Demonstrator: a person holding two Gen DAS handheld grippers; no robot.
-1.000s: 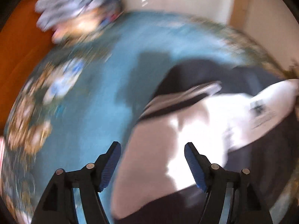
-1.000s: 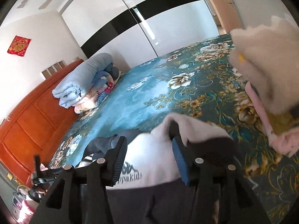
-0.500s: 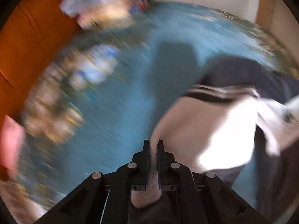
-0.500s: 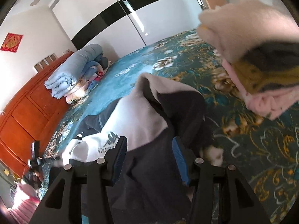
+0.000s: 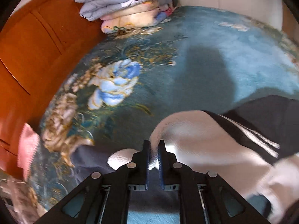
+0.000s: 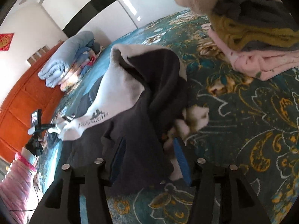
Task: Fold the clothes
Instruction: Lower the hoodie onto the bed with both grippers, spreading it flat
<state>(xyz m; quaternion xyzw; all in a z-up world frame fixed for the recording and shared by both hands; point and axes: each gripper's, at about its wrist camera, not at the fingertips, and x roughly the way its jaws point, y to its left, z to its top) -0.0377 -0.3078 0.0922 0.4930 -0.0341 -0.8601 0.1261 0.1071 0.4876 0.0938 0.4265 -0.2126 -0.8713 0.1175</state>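
Observation:
A black and white fleece jacket [image 6: 142,100] lies crumpled on the teal flowered bedspread [image 6: 252,112]. In the left wrist view my left gripper [image 5: 153,149] is shut on a white edge of the jacket [image 5: 201,141], which stretches to the right with black striped fabric beyond. In the right wrist view my right gripper [image 6: 149,149] is open, its jaws on either side of the jacket's dark hem, with fabric lying between the blue pads. My left gripper also shows far left in that view [image 6: 40,127].
Folded quilts [image 5: 127,1] are piled at the head of the bed by the orange wooden headboard [image 5: 28,56]. A stack of folded clothes [image 6: 252,37] sits at the right. Pink fabric [image 6: 16,183] lies at the bed's left edge.
My left gripper closed on the jacket's white edge and has pulled it leftward. My right gripper stayed open and dropped lower over the dark hem.

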